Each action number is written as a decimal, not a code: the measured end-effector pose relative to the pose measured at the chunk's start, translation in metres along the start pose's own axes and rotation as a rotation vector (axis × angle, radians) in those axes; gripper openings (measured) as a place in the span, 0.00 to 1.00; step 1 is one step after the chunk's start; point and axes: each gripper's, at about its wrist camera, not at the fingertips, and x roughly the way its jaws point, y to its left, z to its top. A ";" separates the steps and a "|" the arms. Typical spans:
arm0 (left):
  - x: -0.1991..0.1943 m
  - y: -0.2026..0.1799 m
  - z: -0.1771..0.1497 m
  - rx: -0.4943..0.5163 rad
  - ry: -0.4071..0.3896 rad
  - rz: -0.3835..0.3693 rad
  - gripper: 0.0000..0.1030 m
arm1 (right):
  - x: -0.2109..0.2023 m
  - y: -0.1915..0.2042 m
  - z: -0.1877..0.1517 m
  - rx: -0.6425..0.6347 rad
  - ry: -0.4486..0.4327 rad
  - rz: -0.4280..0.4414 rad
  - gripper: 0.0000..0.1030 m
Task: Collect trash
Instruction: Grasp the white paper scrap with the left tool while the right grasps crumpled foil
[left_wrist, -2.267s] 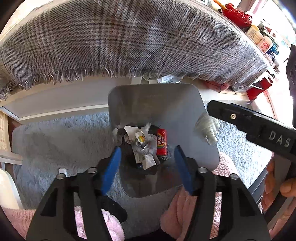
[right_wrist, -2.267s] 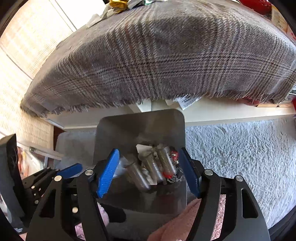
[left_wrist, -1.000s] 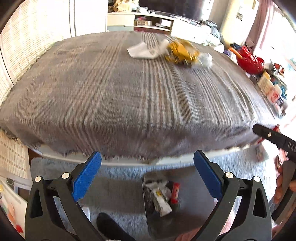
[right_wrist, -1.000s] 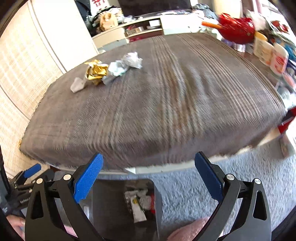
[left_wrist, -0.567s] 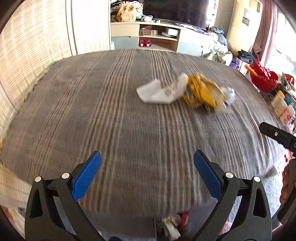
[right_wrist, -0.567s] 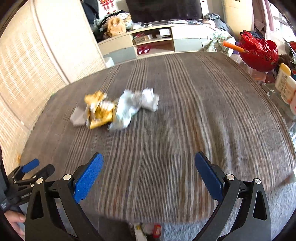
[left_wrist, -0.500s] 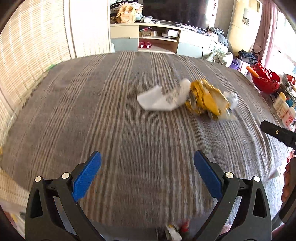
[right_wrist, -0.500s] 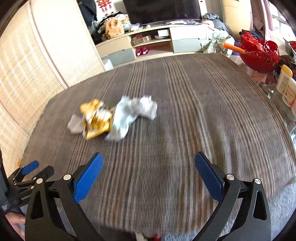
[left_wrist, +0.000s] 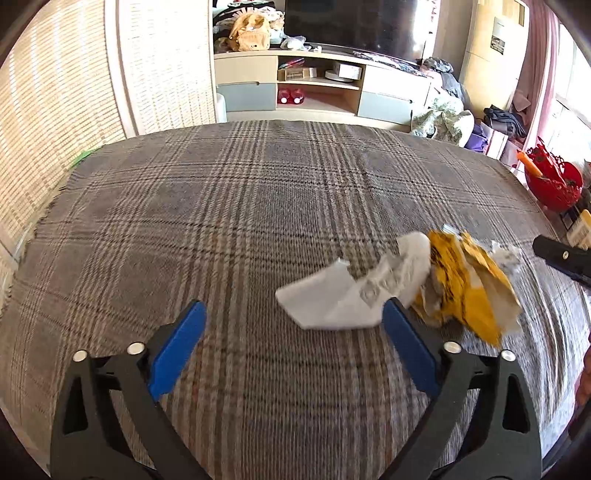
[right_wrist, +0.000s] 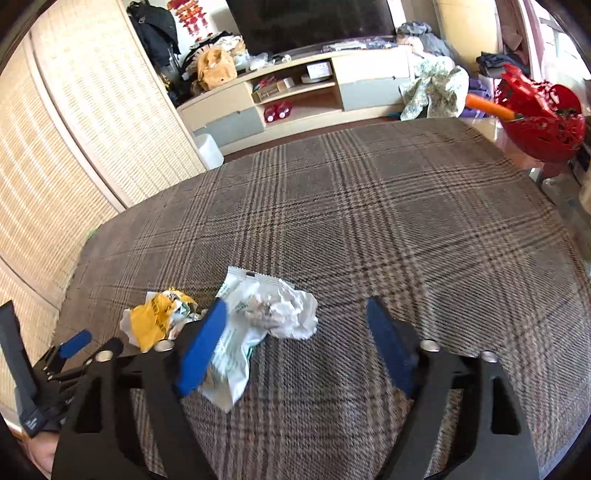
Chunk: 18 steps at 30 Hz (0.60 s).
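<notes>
Since 2.3 s ago, when both tongs hung over the grey metal bin of scraps on the floor rug, both cameras have risen and swung forward — the bin is out of view now and the plaid grey-brown woollen cloth (left_wrist: 258, 206) covering the desk fills both views. Compared with 0.5 s ago, the litter sits much closer to the blue pads, and the pads of each pair stand a little nearer together, though still wide.

The left tongs (left_wrist: 291, 347) are spread wide and hold nothing. Their right blue pad (left_wrist: 410, 347) lies just beside the near edge of a flat white paper wrapper (left_wrist: 332, 299); whether it touches cannot be told. Just right of that wrapper, touching it, lies a crumpled yellow-and-white foil packet (left_wrist: 465, 291).

The right tongs (right_wrist: 295, 343) are also spread apart and empty. Between the pads, nearer the left one, rests a crumpled white paper ball (right_wrist: 288, 314) on a white-and-green plastic sachet (right_wrist: 236, 354), which passes behind the left blue pad (right_wrist: 201, 347). The same yellow packet (right_wrist: 151, 325) shows further left, and beyond it the left tongs' frame (right_wrist: 70, 354) comes into the right camera's view.

All 4 pieces lie clustered on the cloth, near its front half. A red plastic basket (right_wrist: 543, 118) stands off the desk's far right corner.
</notes>
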 end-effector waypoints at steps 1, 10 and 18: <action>0.003 -0.001 0.003 0.005 0.006 -0.003 0.84 | 0.005 0.002 0.000 -0.004 0.010 0.001 0.67; 0.039 -0.014 0.011 0.066 0.078 -0.053 0.47 | 0.038 0.004 -0.007 -0.015 0.075 0.010 0.37; 0.026 -0.024 -0.001 0.118 0.067 -0.045 0.01 | 0.018 -0.002 -0.019 -0.050 0.050 0.021 0.21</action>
